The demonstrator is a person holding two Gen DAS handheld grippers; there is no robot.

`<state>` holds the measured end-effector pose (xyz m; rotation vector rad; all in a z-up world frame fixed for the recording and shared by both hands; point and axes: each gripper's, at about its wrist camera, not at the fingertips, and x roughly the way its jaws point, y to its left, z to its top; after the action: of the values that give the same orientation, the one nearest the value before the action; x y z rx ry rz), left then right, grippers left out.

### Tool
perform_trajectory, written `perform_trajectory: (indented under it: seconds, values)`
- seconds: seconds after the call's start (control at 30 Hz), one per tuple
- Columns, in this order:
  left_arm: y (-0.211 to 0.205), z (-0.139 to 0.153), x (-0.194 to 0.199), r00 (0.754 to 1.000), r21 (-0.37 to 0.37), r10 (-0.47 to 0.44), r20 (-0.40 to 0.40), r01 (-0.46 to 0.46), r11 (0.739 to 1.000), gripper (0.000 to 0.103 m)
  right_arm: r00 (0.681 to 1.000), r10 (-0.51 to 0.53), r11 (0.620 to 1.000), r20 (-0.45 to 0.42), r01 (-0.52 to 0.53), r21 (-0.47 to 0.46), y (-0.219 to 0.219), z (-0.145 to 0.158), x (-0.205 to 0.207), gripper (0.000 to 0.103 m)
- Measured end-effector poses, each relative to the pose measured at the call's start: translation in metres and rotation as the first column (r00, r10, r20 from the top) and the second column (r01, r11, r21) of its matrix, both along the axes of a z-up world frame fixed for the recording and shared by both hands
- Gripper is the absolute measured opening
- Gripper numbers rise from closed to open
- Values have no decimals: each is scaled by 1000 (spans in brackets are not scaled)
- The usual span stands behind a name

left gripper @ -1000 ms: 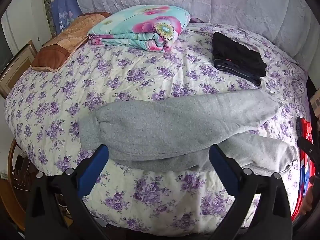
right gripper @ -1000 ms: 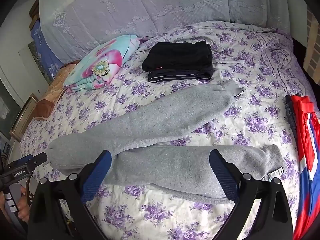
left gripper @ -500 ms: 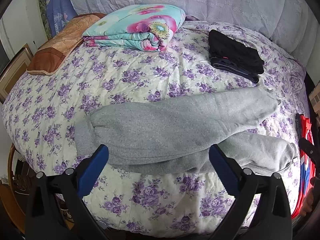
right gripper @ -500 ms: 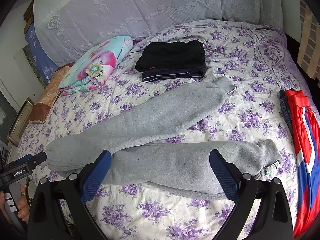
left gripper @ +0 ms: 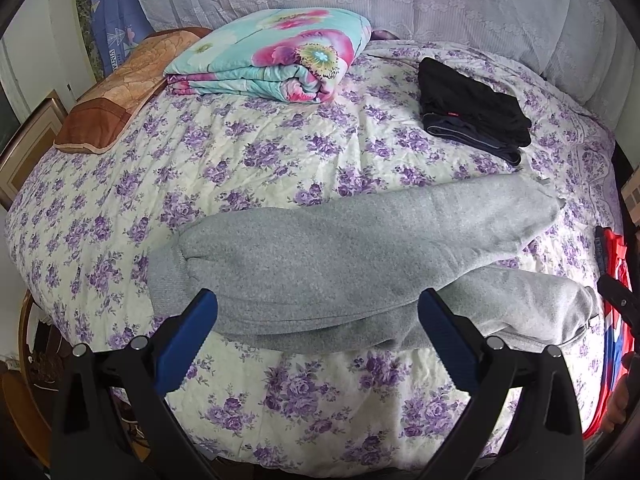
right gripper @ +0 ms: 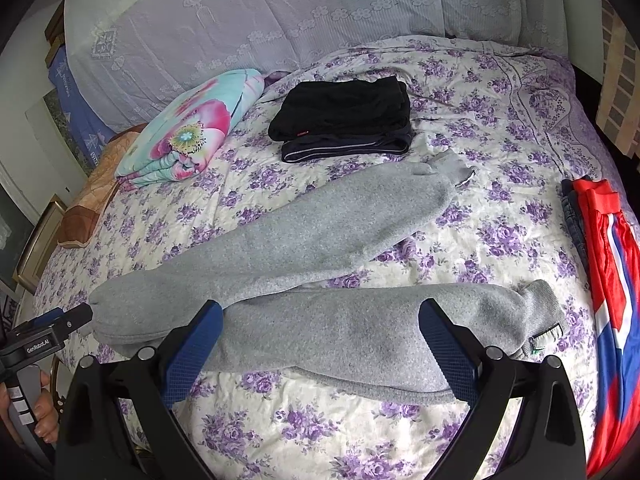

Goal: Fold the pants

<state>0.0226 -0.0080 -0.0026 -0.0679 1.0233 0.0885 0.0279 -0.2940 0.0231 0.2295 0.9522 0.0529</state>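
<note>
Grey sweatpants (left gripper: 360, 248) lie flat on the flowered bedspread (left gripper: 248, 152), waistband to the left and the two legs spread in a narrow V toward the right. My left gripper (left gripper: 316, 300) is open, hovering over the near edge of the pants close to the waist end, holding nothing. In the right wrist view the pants (right gripper: 340, 220) stretch across the bed. My right gripper (right gripper: 320, 308) is open above the nearer leg, with nothing between its fingers. The cuff with a small label (right gripper: 544, 336) lies at the right.
A folded floral blanket (left gripper: 276, 56) and a brown pillow (left gripper: 116, 96) sit at the back left. Folded black clothes (right gripper: 344, 120) lie behind the pants. A red and blue garment (right gripper: 608, 260) lies along the bed's right edge. The bed's near edge drops off below the grippers.
Both views have shifted only slightly. The pants lie as before, and both grippers have stayed open.
</note>
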Motion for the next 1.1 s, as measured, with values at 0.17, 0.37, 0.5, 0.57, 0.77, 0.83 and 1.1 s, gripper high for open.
perform_trajectory:
  seconds: [0.17, 0.37, 0.5, 0.57, 0.77, 0.83, 1.1]
  values:
    - [1, -2, 2, 1000, 1, 1, -7, -1, 1000, 98, 1000, -1, 1000, -3, 1, 1, 0, -2, 2, 99]
    - [2, -2, 2, 1000, 1, 1, -6, -1, 1000, 98, 1000, -3, 1000, -5, 3, 2, 0, -3, 3, 99]
    - [2, -2, 2, 1000, 2, 1, -7, -1, 1000, 98, 1000, -3, 1000, -5, 3, 3, -1, -2, 4, 99]
    - [2, -2, 2, 1000, 3, 1, -7, -1, 1000, 98, 1000, -3, 1000, -6, 3, 4, -1, -2, 4, 99]
    - [2, -2, 3, 1000, 2, 1, -8, -1, 1000, 98, 1000, -4, 1000, -6, 4, 4, -1, -2, 4, 99]
    - [2, -2, 3, 1000, 2, 1, -8, -1, 1000, 98, 1000, -4, 1000, -6, 4, 4, -1, -2, 4, 99]
    - [2, -2, 3, 1000, 3, 1, -9, -1, 1000, 98, 1000, -5, 1000, -8, 5, 5, -1, -3, 4, 99]
